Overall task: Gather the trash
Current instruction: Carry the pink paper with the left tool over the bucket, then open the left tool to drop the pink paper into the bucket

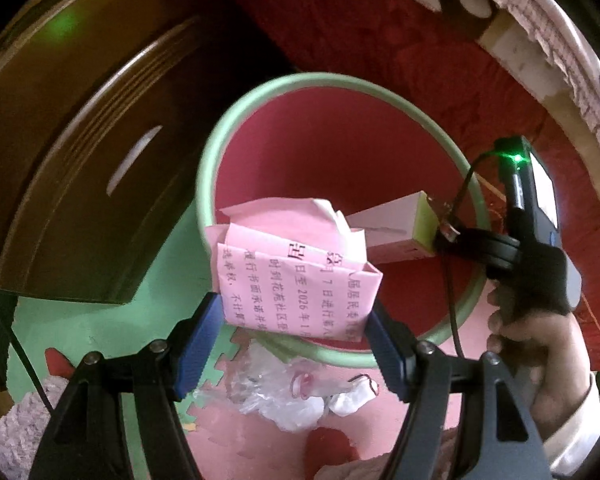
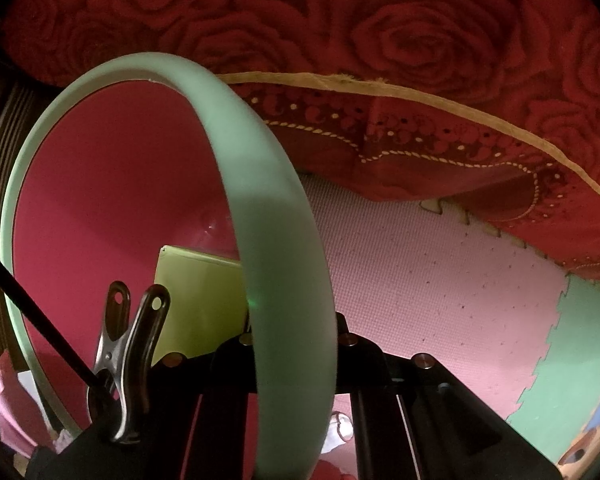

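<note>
Fingers, left gripper (image 1: 296,320): the blue pads (image 1: 198,344) are seen pinching a folded pink paper (image 1: 296,280) by its two side edges, jaws wide to span it
Fingers, right gripper (image 2: 296,340): pressed together on the green rim of the bin (image 2: 284,264), which is gripped from the bin's right side
Far left: a dark wooden cabinet (image 1: 80,152) is seen standing on the foam floor mat (image 1: 84,332)
Lower left: a fluffy lilac cloth (image 1: 16,432) is glimpsed at the frame's edge
Centre: the pink paper is held just above the near rim of the bin, partly over the opening, not yet let go
Below centre: crumpled clear plastic wrap (image 1: 276,392) and a small white scrap (image 1: 352,400) are left lying on the mat, just outside the bin
Inside the bin: a white box with a yellow-green end (image 1: 396,228) is already lying against the red liner
Right: the person's right hand (image 1: 540,344) is seen around the handle, beside a red rose-patterned bedspread (image 2: 380,40)
Progress: judged about midway; one item is in, the paper is about to be dropped, and at least the wrap and the scrap remain to be collected
</note>
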